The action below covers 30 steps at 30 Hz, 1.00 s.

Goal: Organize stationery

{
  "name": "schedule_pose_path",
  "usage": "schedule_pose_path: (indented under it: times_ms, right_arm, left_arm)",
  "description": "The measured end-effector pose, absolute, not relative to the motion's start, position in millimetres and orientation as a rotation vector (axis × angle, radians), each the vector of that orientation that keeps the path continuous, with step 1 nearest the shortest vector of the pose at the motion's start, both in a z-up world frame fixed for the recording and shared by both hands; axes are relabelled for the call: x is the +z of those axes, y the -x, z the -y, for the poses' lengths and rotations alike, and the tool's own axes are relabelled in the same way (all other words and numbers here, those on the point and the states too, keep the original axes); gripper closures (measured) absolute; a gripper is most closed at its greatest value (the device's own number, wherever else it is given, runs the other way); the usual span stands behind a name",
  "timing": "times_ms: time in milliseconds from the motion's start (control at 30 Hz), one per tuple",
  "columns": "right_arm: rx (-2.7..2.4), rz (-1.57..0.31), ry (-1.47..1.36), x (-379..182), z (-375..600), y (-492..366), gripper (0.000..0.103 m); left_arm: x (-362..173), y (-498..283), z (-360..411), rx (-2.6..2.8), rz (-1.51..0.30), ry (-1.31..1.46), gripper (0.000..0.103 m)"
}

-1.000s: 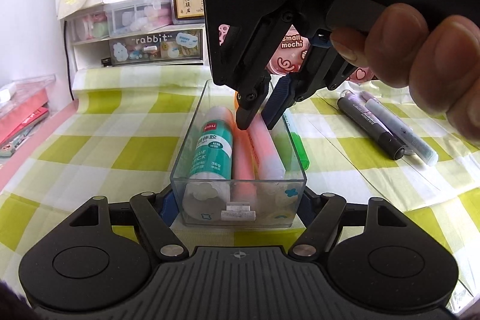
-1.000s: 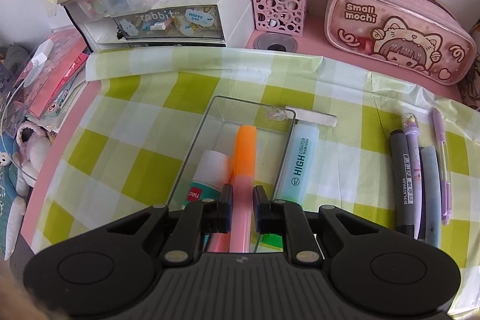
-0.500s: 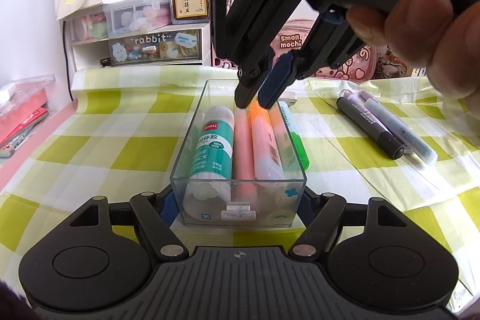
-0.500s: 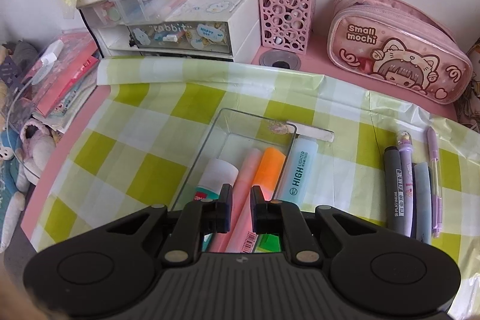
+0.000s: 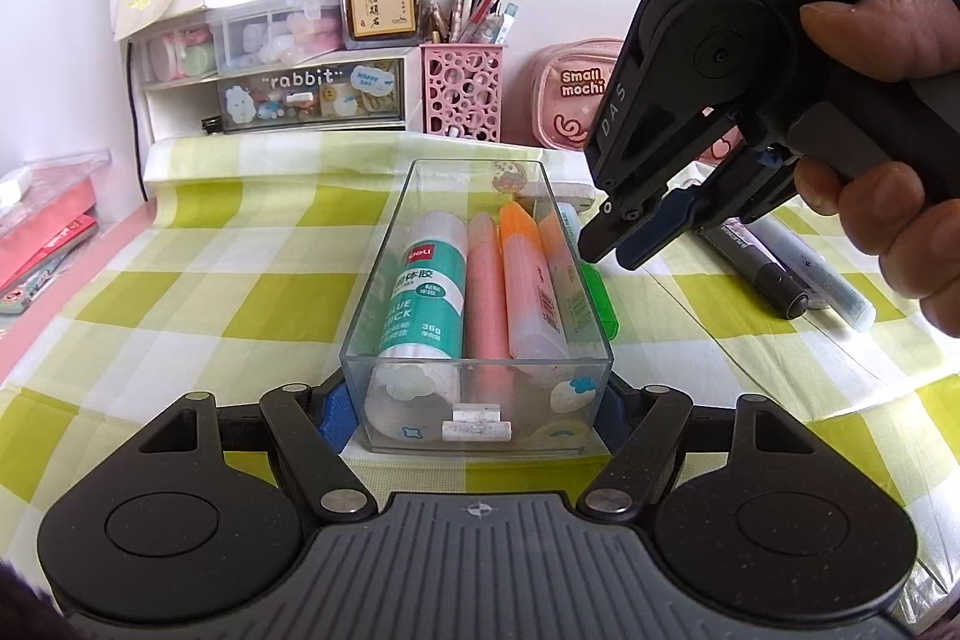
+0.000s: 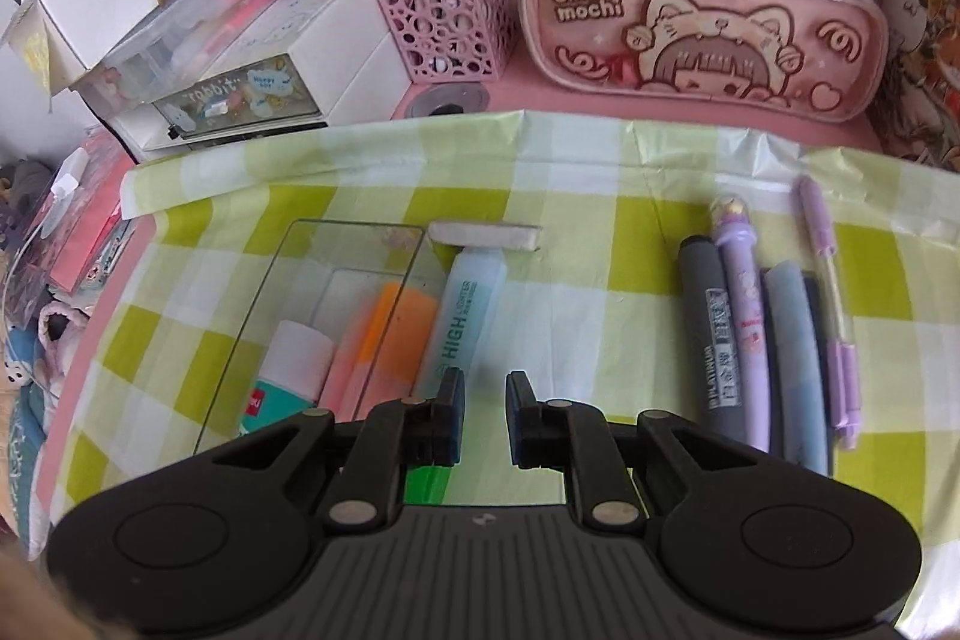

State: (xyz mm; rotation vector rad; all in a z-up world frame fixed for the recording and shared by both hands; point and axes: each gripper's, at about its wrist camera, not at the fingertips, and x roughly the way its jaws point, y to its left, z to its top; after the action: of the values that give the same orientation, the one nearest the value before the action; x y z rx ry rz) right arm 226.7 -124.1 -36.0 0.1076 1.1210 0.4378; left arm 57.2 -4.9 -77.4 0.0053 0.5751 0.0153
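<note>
**Stationery: condition and position**

The clear plastic box (image 5: pixel 480 382) stands upright on the checked surface (image 5: pixel 210 292), open at the top. Inside, lying lengthwise side by side: a white-and-teal glue stick (image 5: pixel 423 298) at the left, a pink highlighter (image 5: pixel 487 292), and an orange highlighter (image 5: pixel 528 280) at the right. A pale blue highlighter with a green cap (image 6: pixel 465 322) lies flat just beside the box's right wall, with a white eraser (image 6: pixel 485 235) at its far end. Well apart to the right, a dark grey marker (image 6: pixel 717 334), a purple pen (image 6: pixel 744 328), a grey-blue pen (image 6: pixel 792 358) and a thin lilac pen (image 6: pixel 831 304) lie parallel in a row.
</note>
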Motion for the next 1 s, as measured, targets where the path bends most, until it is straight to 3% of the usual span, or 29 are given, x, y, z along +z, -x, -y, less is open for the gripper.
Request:
schedule_pose_path:
  times_ms: [133, 333, 733, 767, 867, 1000]
  right_arm:
    - [0.456, -1.114, -0.108, -37, 119, -229, 0.094]
    - [0.497, -1.113, -0.145, -43, 114, -233, 0.086]
    - [0.474, -1.078, -0.101, -40, 119, -219, 0.087]
    - [0.464, -1.076, -0.106, -40, 123, -219, 0.088]
    - [0.454, -1.065, -0.144, -36, 139, -217, 0.103]
    - [0.445, -1.064, -0.152, -37, 153, -215, 0.103]
  left_arm:
    - [-77, -57, 4, 0.017, -0.575, 0.007, 0.03]
    - [-75, -57, -4, 0.031, -0.568, 0.053, 0.031]
    - [-75, -55, -6, 0.03, -0.559, 0.089, 0.031]
    - [-75, -56, -5, 0.031, -0.559, 0.085, 0.031]
    - [-75, -56, -3, 0.035, -0.562, 0.067, 0.031]
    - [-76, -55, 3, 0.048, -0.566, 0.02, 0.031]
